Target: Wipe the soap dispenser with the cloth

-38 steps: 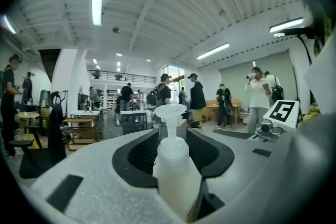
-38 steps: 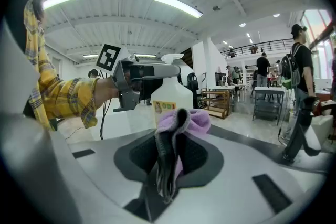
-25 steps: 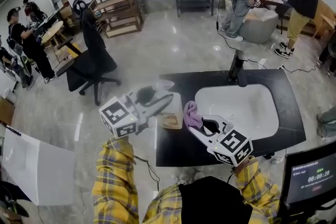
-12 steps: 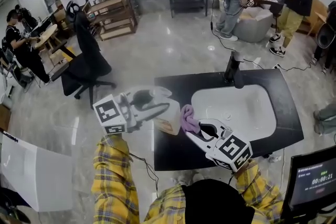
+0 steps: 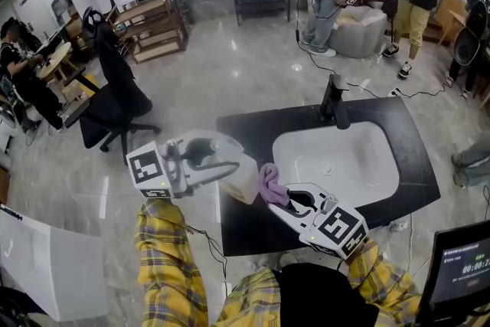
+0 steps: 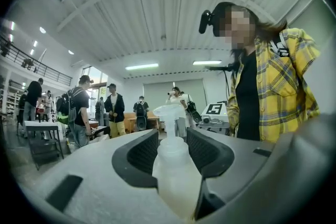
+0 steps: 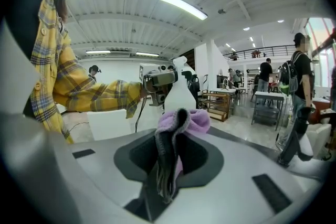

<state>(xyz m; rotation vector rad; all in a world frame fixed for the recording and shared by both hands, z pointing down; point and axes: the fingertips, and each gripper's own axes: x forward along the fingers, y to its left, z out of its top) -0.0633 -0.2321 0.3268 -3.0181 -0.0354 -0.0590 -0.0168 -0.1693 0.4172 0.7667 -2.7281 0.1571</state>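
Soap dispenser looks light, slippery plastic, so the left gripper clamps its body; right gripper pinches the soft cloth.

The sink is set in the tabletop, with the faucet behind it. Left of the sink, at the tabletop's left edge, the dispenser sits between the left tongs. The cloth, in the right tongs, is just right of the dispenser.
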